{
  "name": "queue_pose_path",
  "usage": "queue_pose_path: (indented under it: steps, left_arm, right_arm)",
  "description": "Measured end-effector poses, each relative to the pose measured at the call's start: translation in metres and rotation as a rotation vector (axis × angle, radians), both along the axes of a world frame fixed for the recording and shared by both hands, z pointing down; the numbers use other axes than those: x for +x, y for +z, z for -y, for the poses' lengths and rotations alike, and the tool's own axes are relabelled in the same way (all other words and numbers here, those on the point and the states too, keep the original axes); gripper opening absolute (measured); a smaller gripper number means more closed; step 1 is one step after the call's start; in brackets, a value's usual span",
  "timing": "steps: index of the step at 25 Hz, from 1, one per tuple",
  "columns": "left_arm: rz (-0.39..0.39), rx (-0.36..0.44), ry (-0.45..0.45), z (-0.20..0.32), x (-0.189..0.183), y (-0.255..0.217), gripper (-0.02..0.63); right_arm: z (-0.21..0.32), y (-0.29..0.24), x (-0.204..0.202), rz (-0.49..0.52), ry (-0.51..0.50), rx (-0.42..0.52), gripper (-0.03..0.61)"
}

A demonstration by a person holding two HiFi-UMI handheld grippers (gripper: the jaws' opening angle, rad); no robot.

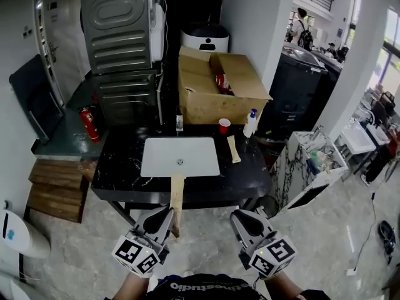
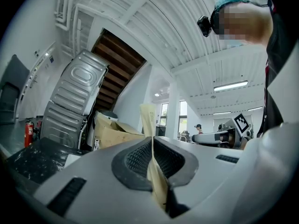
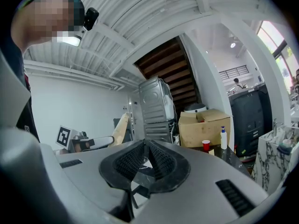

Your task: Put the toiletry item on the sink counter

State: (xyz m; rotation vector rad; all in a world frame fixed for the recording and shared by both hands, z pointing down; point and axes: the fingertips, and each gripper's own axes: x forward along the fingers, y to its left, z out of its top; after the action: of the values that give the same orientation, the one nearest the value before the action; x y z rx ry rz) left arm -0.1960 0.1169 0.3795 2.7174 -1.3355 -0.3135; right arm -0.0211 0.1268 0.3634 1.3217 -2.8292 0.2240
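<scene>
My left gripper (image 1: 169, 214) is shut on a long flat tan toiletry packet (image 1: 177, 199). The packet sticks out forward over the front edge of the black sink counter (image 1: 119, 167), toward the white basin (image 1: 180, 157). In the left gripper view the packet (image 2: 148, 118) stands pinched between the pads of that gripper (image 2: 152, 141). My right gripper (image 1: 241, 217) hangs in front of the counter, its tips together with nothing between them (image 3: 145, 144). In the right gripper view the packet (image 3: 120, 127) shows at the left. A second tan packet (image 1: 233, 149) lies on the counter right of the basin.
At the counter's back stand a cardboard box (image 1: 219, 86), a red cup (image 1: 224, 125), a white pump bottle (image 1: 251, 124) and a small bottle (image 1: 179, 122). A metal appliance (image 1: 122, 49) and a fire extinguisher (image 1: 89, 124) are at the left, a marble-patterned bin (image 1: 309, 167) at the right.
</scene>
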Motion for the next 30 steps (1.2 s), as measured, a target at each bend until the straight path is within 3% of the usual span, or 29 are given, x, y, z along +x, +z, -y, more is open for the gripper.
queue_pose_path:
  steps: [12, 18, 30]
  left_arm:
    - [-0.009, -0.007, 0.052, 0.025, -0.022, 0.010, 0.025]
    - [0.009, -0.017, 0.085, 0.038, -0.013, 0.018, 0.025]
    - [0.042, -0.024, 0.067, 0.103, 0.018, 0.018, 0.025]
  right_arm:
    - [0.015, 0.004, -0.021, -0.014, 0.057, -0.011, 0.063]
    - [0.032, 0.012, -0.016, 0.018, 0.075, -0.033, 0.063]
    - [0.106, 0.015, 0.008, 0.040, 0.043, -0.023, 0.063]
